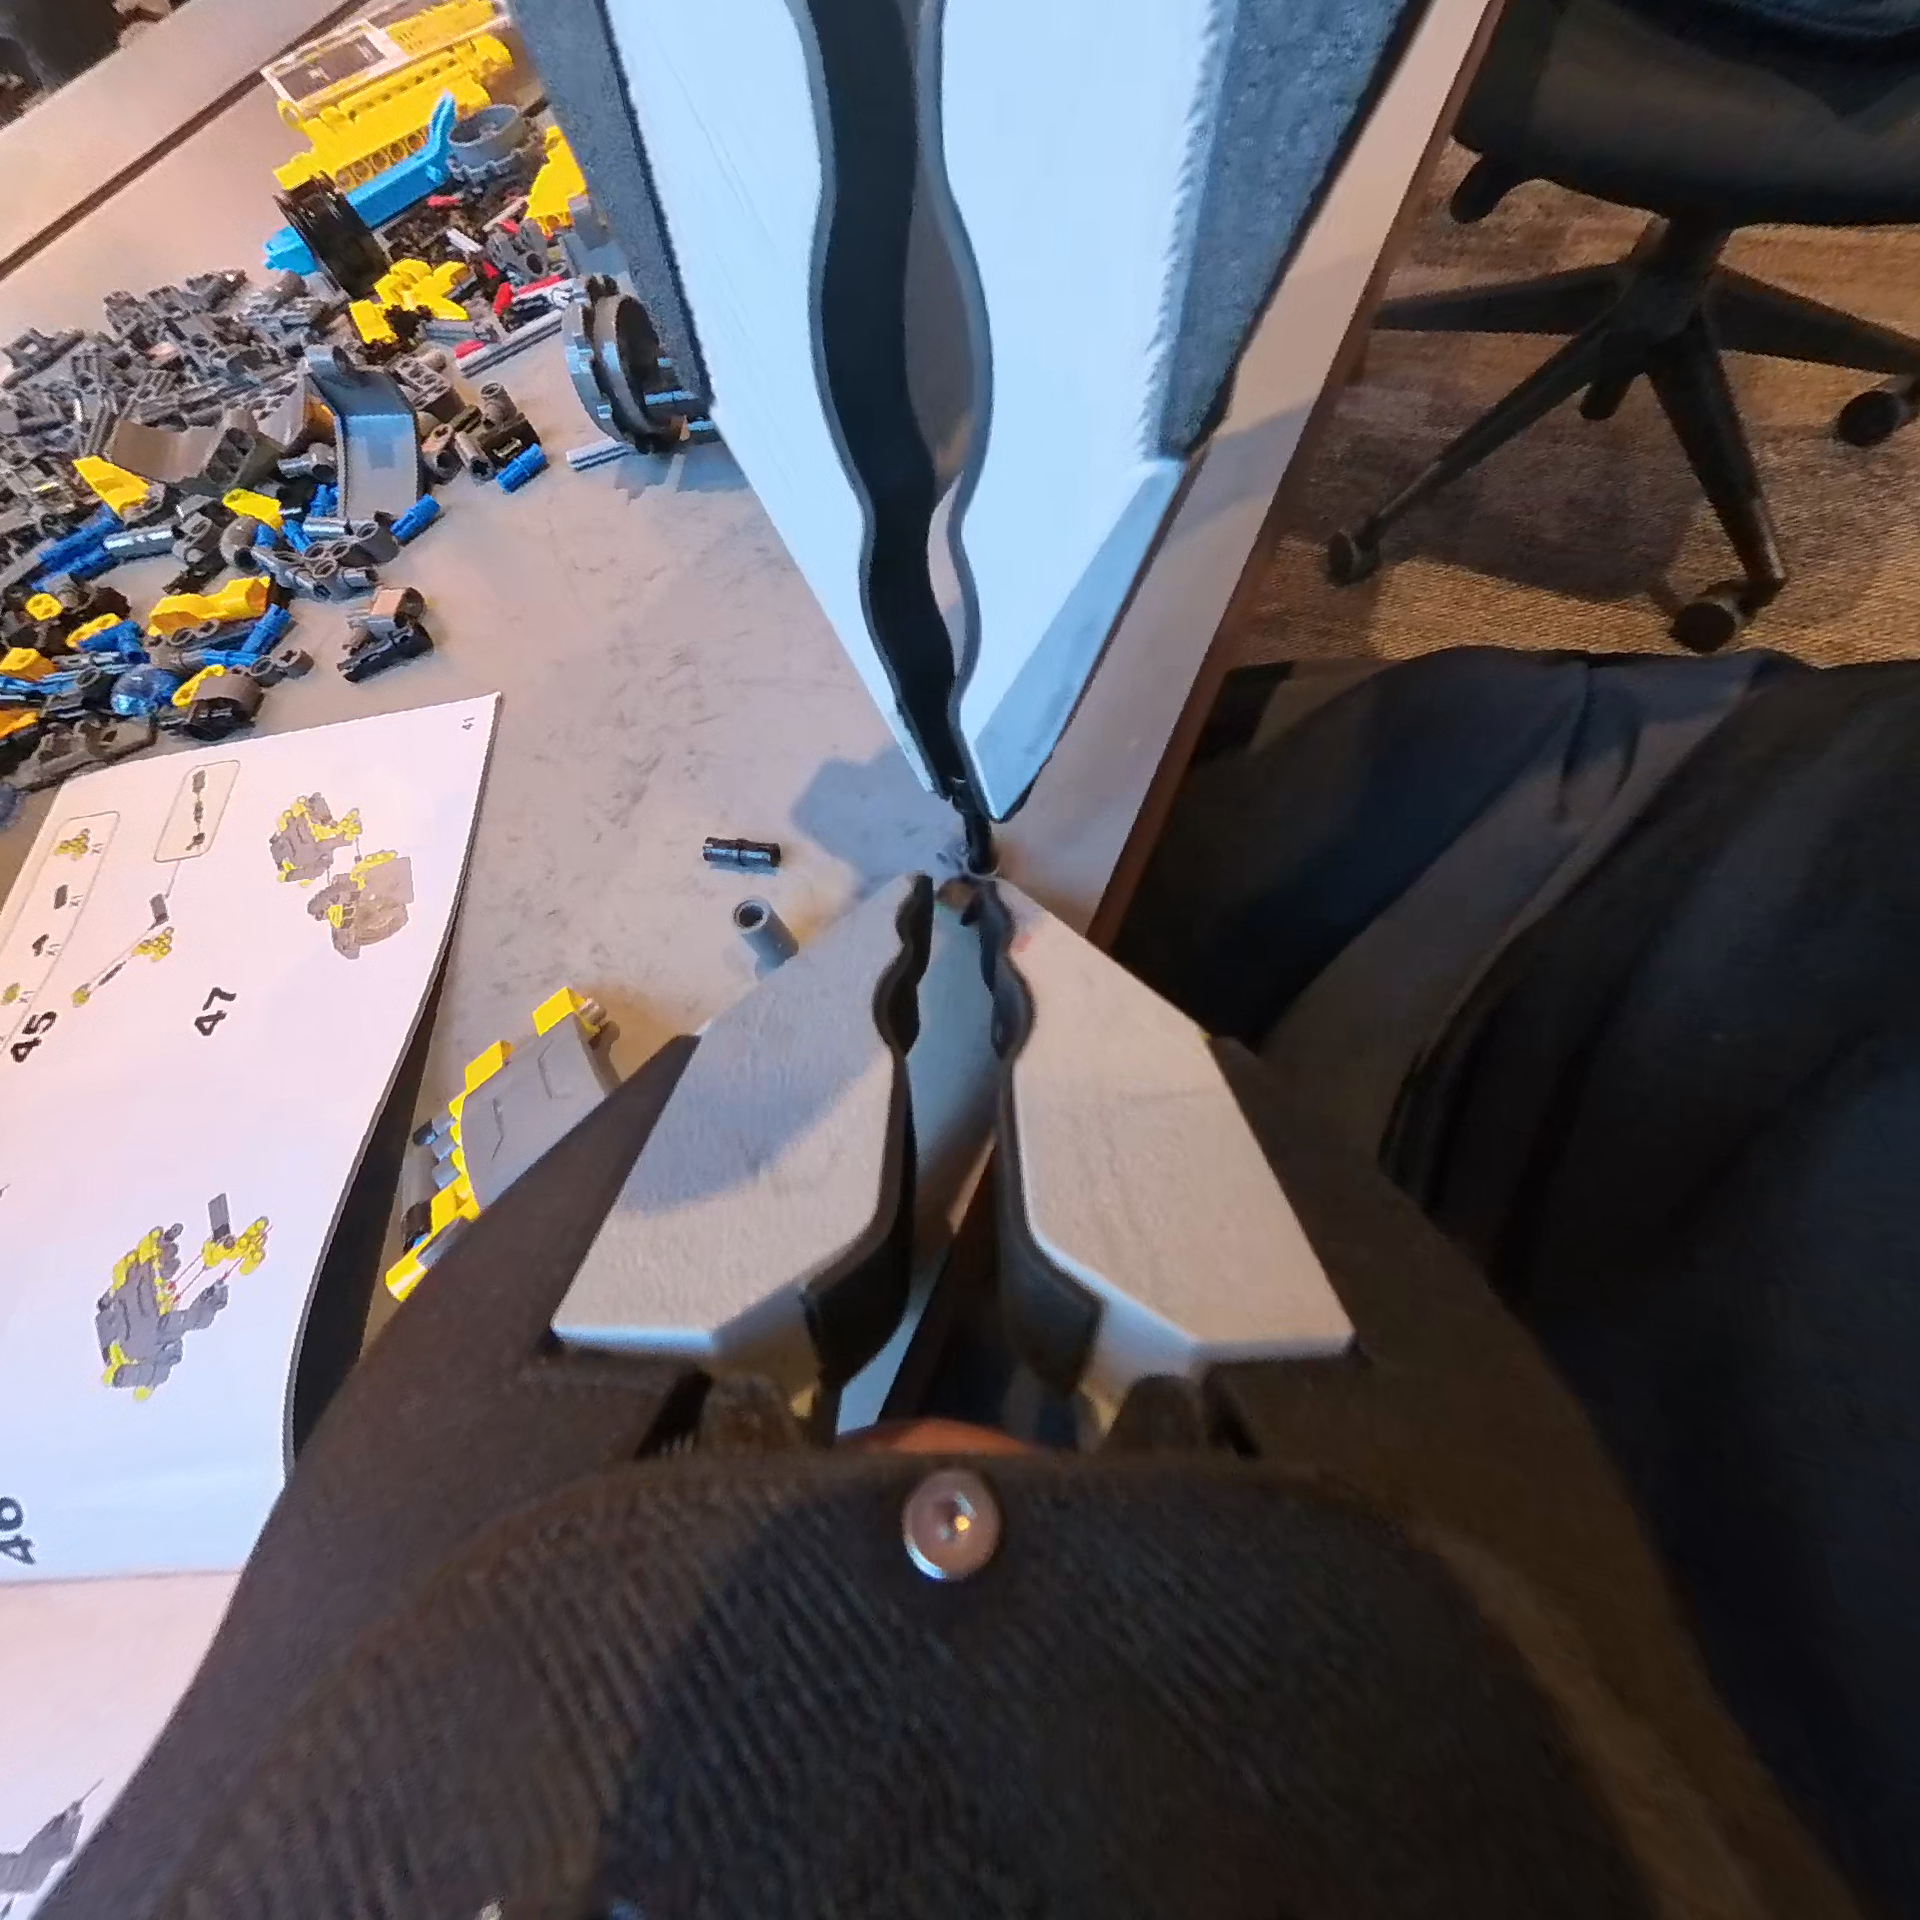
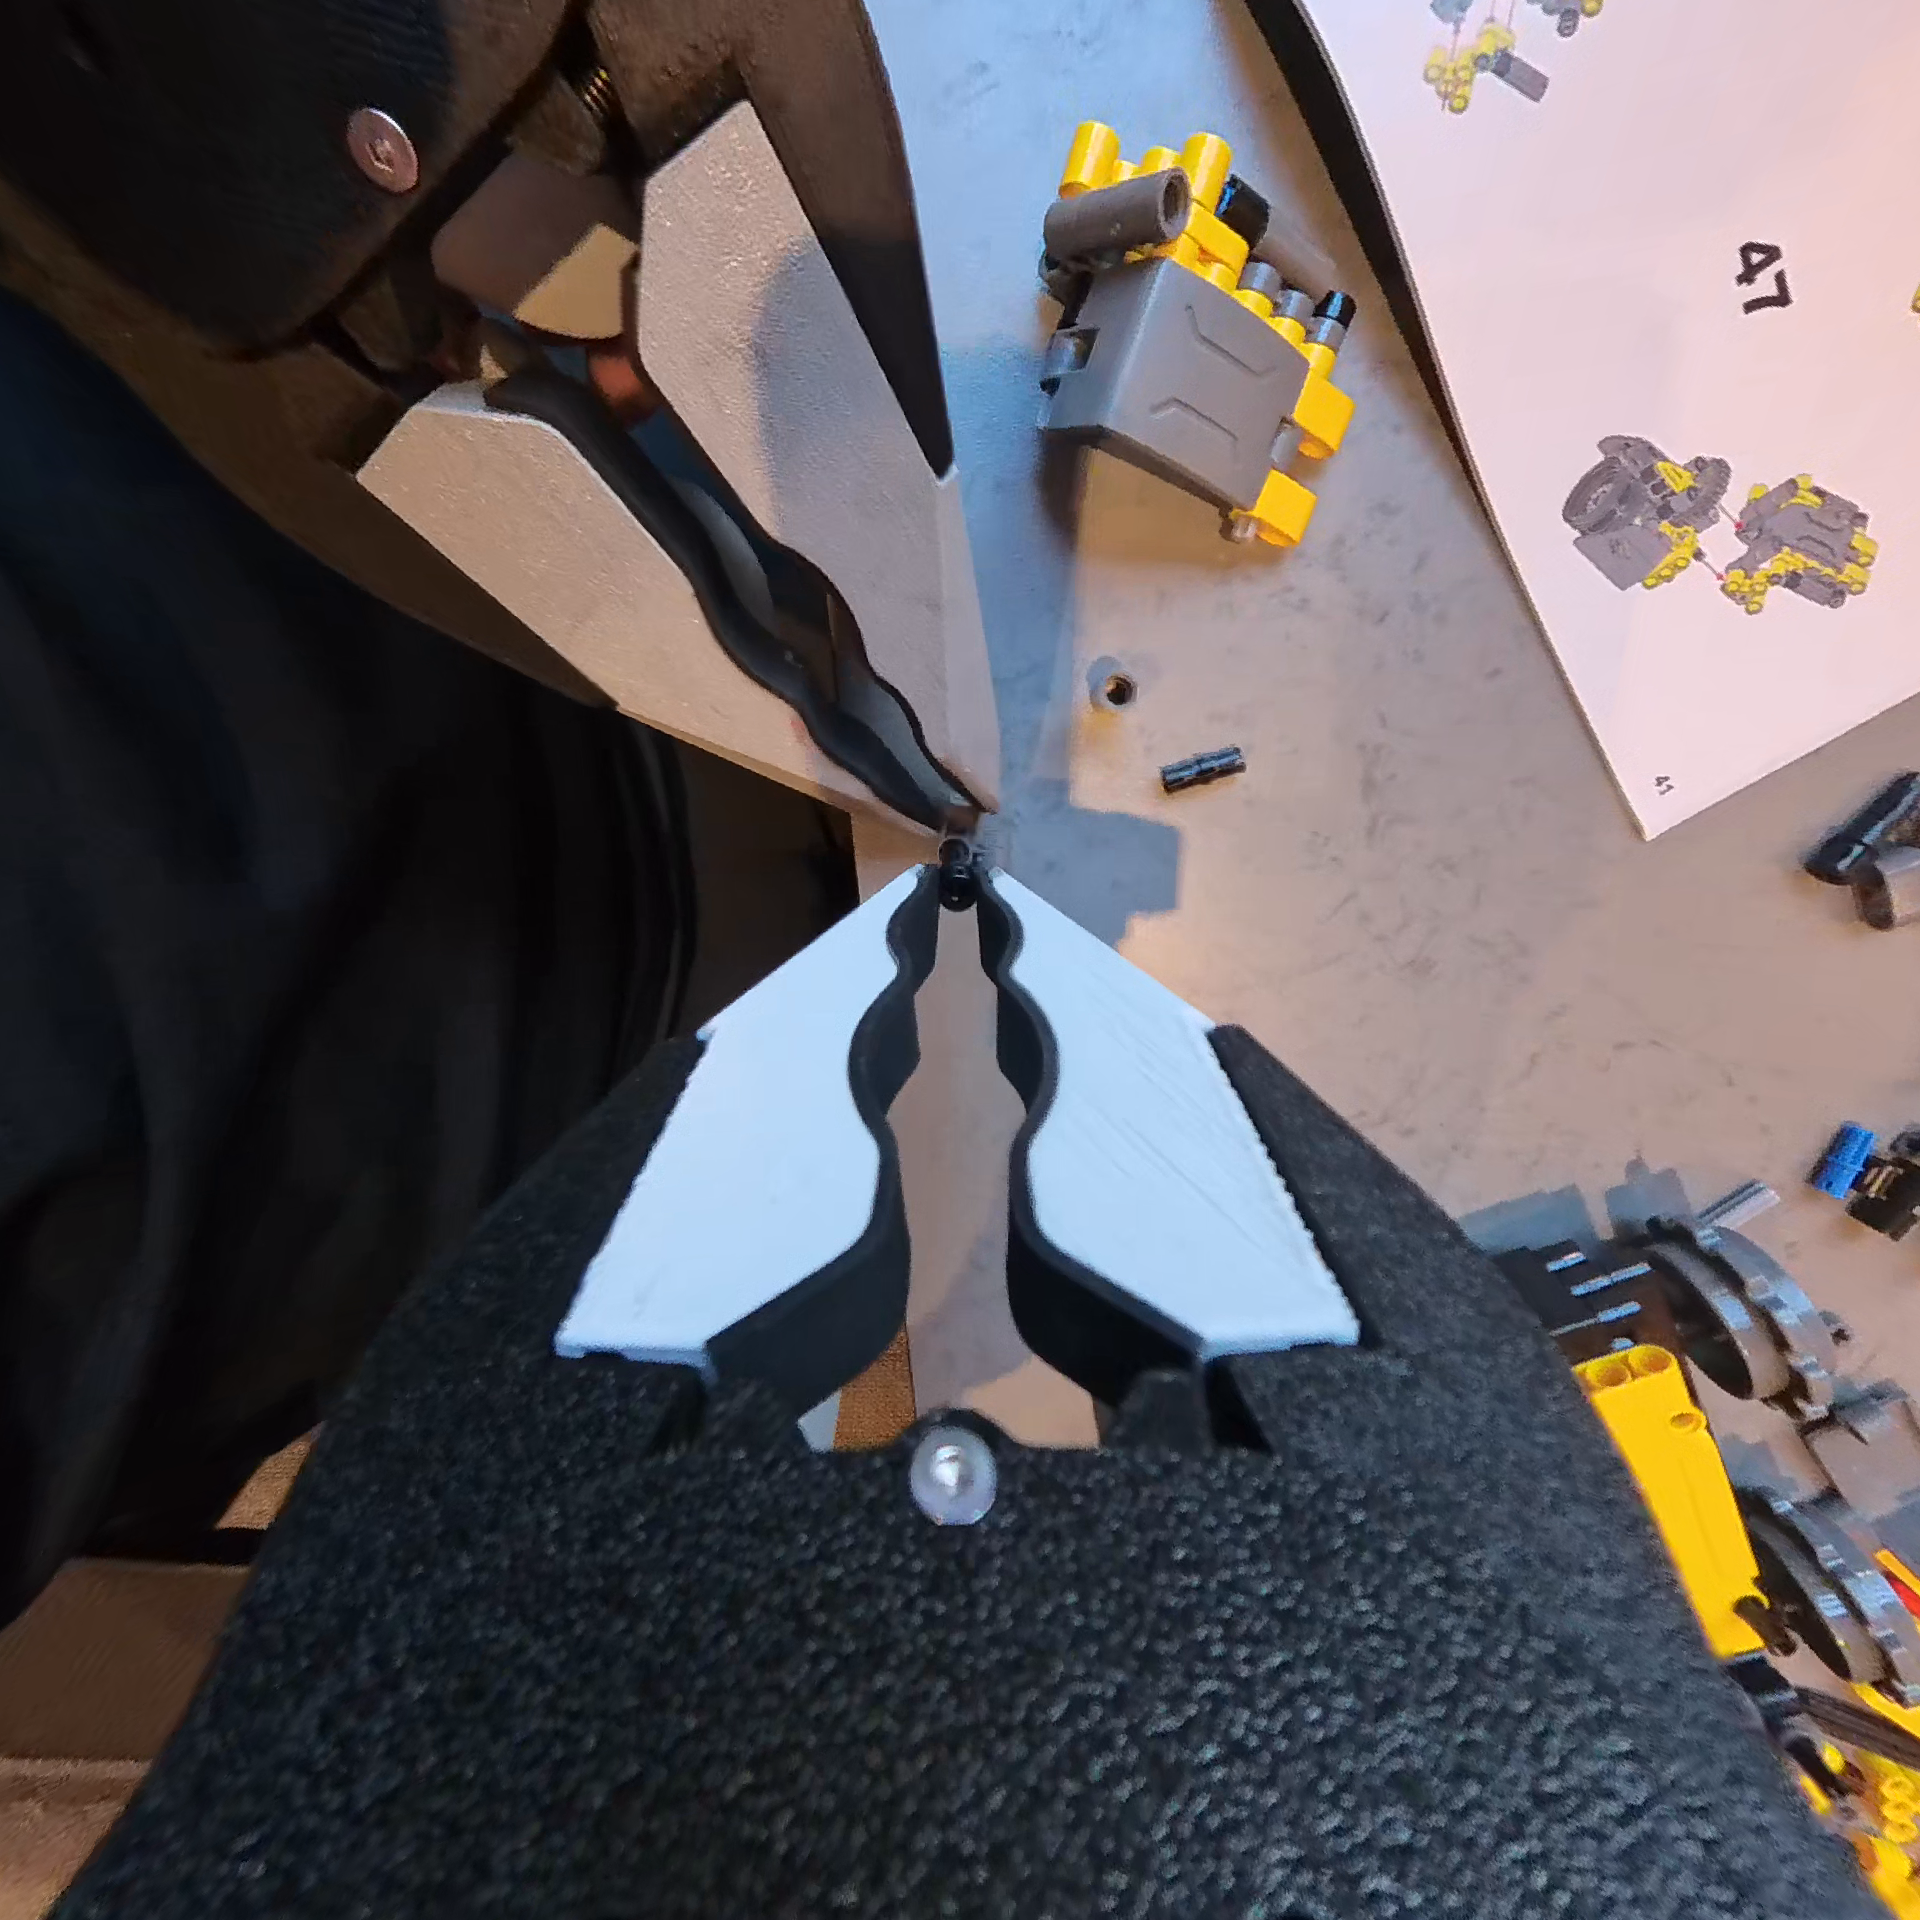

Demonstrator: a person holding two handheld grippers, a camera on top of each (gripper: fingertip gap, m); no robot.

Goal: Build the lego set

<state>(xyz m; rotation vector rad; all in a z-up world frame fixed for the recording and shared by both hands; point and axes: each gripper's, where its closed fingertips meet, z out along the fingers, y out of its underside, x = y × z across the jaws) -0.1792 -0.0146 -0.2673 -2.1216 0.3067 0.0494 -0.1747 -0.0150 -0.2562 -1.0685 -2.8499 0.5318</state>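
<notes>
Small black pin pinched tip-to-tip between two grippers, just above the near edge of the grey table. Right gripper, white-fingered with black wavy pads, closed on one end of the pin; seen from the left wrist view as the white pair coming down from above. Left gripper, grey-fingered, jaws drawn together at the tips and meeting the same pin from the opposite side — whether clamping it or only touching its end, cannot tell. In the right wrist view, that grey gripper reaching in from the upper left.

Just beside the meeting point, on the table: a loose black connector pin lying flat and a small grey bushing standing on end. A little farther off, a part-built grey and yellow assembly, partly hidden behind the left gripper's black body in the left wrist view. Next to it, an open instruction booklet with printed build diagrams.

Well apart, toward the far side of the table — a spread pile of loose building pieces in grey, black, blue and yellow, with a grey ring-shaped gear part at its edge. Beyond the table edge, dark trousers of a seated person and a black office chair on carpet.
</notes>
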